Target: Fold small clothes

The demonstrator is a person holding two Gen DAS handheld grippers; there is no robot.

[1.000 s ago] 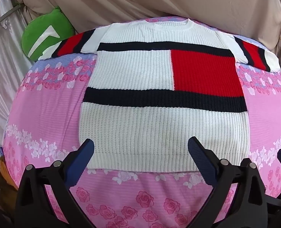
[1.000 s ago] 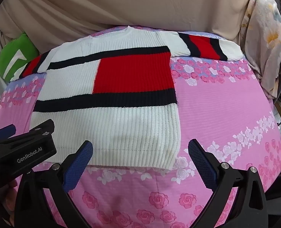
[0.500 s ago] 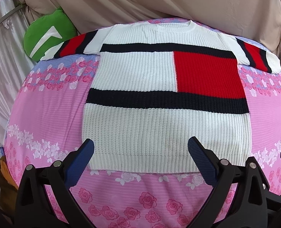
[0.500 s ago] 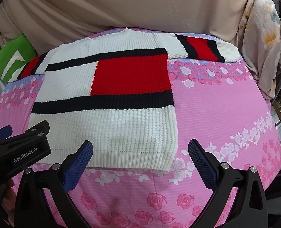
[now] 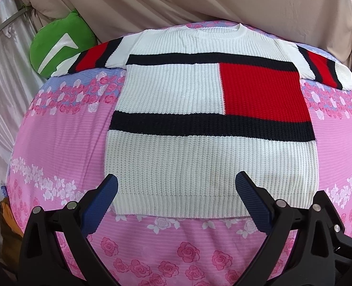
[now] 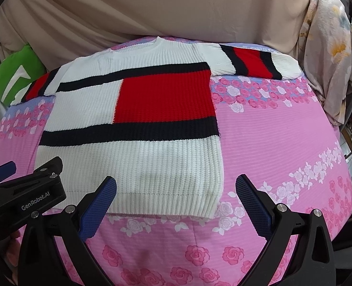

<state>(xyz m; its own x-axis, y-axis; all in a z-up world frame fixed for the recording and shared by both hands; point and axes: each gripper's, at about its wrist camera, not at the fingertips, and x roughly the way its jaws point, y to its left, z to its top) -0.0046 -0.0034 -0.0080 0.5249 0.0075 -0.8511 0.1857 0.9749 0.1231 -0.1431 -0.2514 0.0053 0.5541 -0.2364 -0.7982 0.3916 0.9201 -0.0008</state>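
Note:
A small white knit sweater [image 5: 199,159] with black bands, a red block and striped short sleeves lies flat, front up, on a pink flowered bed cover [image 5: 56,143]. It also shows in the right wrist view [image 6: 137,166]. My left gripper [image 5: 177,190] is open and empty, its blue fingertips just above the sweater's hem. My right gripper [image 6: 176,190] is open and empty over the hem's right corner. The left gripper's body [image 6: 25,197] shows at the left of the right wrist view.
A green cushion [image 5: 59,43] lies at the back left by the left sleeve. Beige cloth [image 5: 199,4] hangs behind the bed. A flowered fabric [image 6: 330,47] hangs at the right edge. The bed cover [image 6: 283,143] stretches right of the sweater.
Both grippers have shifted slightly, so the sweater sits a little differently in each view. The sweater itself has not moved. Both grippers stay open.

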